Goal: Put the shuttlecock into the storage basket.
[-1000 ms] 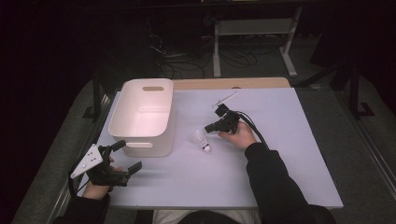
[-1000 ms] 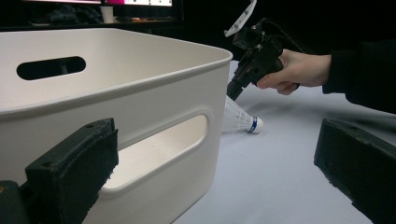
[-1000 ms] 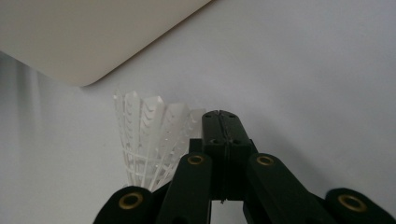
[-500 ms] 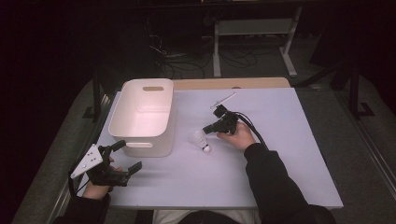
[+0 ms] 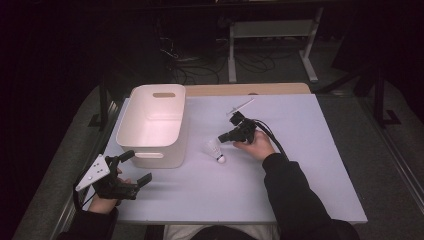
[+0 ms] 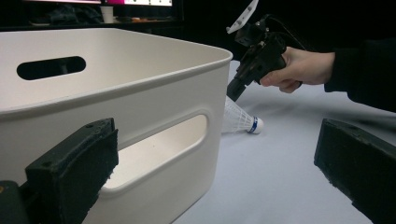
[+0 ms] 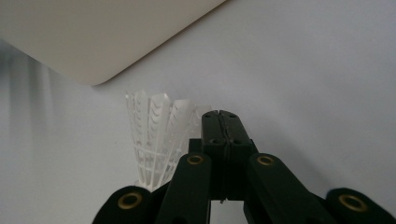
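Now | bin [image 5: 152, 120]: empty; shuttlecock [image 5: 215, 150] beside | left gripper [image 5: 131, 167] fingers spread; right gripper [image 5: 223, 138] fingers pressed together

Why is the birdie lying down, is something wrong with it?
The shuttlecock lies tipped on its side on the table, beside the white bin, not in it. The right gripper sits shut by its feathers, apparently gripping nothing. It doesn't look broken.

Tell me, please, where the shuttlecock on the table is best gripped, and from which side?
Probably by its feather skirt. The shuttlecock lies on its side, its cork toward the person, its open skirt toward the white bin. I would bring the right hand-held gripper from above, jaws across the skirt, closing gently.
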The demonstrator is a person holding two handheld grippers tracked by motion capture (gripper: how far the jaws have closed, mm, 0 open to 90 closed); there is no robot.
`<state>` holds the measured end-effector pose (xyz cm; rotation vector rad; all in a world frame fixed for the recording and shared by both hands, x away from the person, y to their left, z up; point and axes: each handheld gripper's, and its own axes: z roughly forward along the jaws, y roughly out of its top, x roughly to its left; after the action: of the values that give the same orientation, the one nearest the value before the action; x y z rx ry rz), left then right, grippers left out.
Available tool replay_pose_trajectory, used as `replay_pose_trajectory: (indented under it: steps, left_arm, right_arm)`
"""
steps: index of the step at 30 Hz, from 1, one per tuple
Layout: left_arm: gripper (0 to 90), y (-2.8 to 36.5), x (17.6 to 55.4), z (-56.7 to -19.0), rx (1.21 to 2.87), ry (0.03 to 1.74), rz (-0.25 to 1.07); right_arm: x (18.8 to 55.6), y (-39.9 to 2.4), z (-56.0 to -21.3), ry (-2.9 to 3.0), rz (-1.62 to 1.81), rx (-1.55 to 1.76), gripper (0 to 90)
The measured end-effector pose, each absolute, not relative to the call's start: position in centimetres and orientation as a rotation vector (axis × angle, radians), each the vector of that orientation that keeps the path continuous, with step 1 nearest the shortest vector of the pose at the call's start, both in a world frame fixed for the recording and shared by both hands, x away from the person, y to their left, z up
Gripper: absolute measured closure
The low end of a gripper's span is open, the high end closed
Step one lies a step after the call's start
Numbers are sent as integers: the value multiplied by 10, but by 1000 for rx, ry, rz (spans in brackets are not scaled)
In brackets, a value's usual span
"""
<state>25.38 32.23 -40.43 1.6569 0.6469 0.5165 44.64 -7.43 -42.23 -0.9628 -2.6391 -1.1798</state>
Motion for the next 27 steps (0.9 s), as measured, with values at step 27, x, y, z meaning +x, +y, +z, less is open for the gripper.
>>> replay_pose_trajectory:
  steps: [27]
  left_arm:
    - [0,322,254,-404,1658,646,518]
  right_arm:
    - [422,-86,-382,-2675,-1200,-936,522]
